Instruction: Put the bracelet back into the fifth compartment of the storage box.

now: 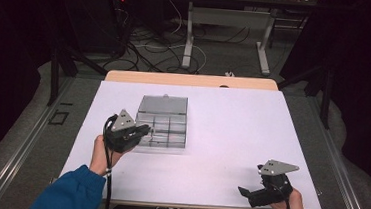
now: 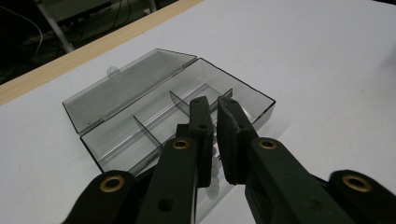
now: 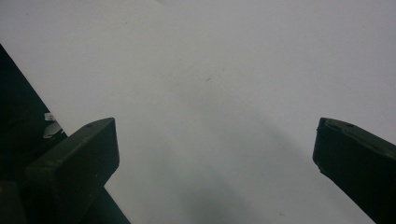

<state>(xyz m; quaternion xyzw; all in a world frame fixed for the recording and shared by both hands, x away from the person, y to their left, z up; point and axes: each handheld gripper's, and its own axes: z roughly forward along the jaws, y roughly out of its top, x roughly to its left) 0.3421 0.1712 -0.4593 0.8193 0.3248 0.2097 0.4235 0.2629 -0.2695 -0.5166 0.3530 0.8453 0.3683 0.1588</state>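
Near the bench's (image 1: 231,138) front edge at the person's right, the right gripper (image 1: 251,195) rests low over bare white surface, jaws spread wide and holding nothing, well apart from the box. Farther in at the left, the left gripper (image 2: 211,140) has its jaws nearly together, a thin gap between them, over the near wall of the clear box (image 2: 154,116); whether they pinch anything I cannot tell. The box lies open mid-bench, dividers showing, lid (image 2: 126,86) tipped back on its far side.

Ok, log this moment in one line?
left tongs: nearly shut over open clear box | right tongs: open, empty, above white table
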